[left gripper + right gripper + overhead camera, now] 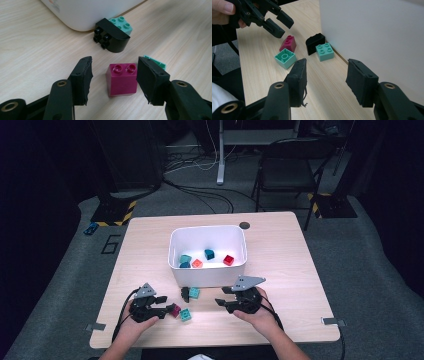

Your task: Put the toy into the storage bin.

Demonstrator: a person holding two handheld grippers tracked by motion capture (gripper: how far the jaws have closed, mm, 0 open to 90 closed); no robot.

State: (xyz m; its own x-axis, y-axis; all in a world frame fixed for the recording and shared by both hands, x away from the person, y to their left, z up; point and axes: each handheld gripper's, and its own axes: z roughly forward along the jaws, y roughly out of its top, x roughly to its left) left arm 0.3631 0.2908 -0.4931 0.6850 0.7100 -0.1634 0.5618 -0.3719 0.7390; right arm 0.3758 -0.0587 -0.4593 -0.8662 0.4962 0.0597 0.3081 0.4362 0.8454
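While the left gripper [113, 75] brackets a glossy magenta brick [122, 79], its jaws spread and not pressing, the right gripper [325, 83] hangs released.
Studded plastic brick on pale woodgrain counter [280, 270] near its front edge, before the smooth white tub [207, 270]; grey carpet beyond.

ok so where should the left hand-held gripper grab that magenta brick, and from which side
Probably by its two flat side walls, coming in low from the person's side. The magenta brick stands upright, studs up, already between the open jaws of the left hand-held gripper. Its sloped face would likely slip, so avoid it, and mind the teal brick just behind the right jaw.
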